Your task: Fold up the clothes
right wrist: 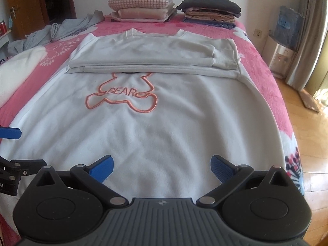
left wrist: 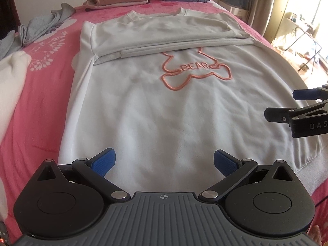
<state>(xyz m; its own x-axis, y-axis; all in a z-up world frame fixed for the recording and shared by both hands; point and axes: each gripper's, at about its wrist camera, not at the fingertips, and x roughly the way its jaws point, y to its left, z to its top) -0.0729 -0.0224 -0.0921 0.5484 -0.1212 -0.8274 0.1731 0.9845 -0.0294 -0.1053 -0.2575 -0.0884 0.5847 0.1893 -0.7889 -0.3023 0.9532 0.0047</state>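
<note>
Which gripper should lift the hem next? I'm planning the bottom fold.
Probably both: left gripper and right gripper hang open over the sweatshirt hem, left toward its left side, right toward its right.

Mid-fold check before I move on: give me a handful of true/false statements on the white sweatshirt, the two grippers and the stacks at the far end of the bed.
1. The white sweatshirt with the orange BEAR outline lies flat on the pink floral bedspread. True.
2. Both sleeves are folded across the chest, above the outline. True.
3. The left gripper is clamped on the hem. False: its jaws stand wide open, holding nothing.
4. The right gripper is open over the lower part of the sweatshirt. True.
5. One stack of folded clothes sits beyond the collar. False: two, a pink checked stack and a dark-topped stack.
</note>
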